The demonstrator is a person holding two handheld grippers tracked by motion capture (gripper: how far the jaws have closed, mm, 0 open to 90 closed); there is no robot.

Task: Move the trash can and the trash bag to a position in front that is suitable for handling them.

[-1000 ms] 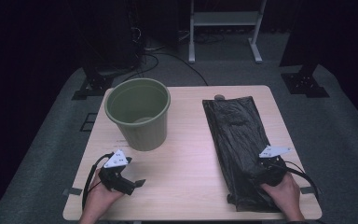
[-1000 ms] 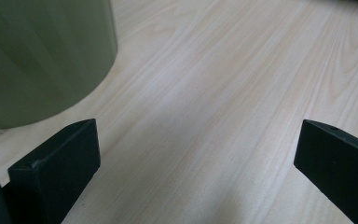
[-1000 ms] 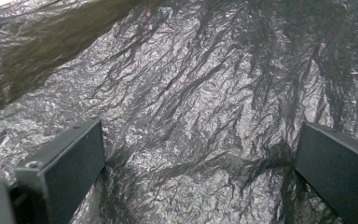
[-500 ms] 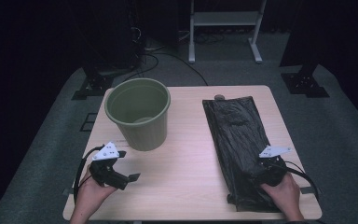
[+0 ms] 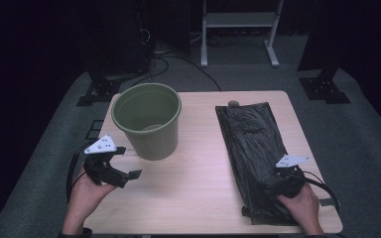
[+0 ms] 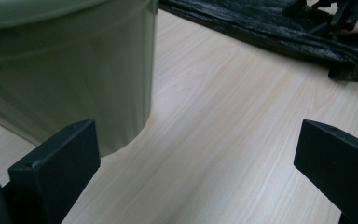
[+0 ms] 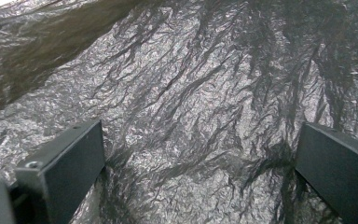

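One black bag [image 5: 254, 144], one green bucket [image 5: 148, 119]

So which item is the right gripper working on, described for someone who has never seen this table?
On the pale wooden table, look at the right half, opposite the green bucket. A long, flat, crinkled black plastic bag lies there, running from far edge to near edge. The right gripper, open, sits over its near end; it is the only dark, wrinkled, glossy thing there.
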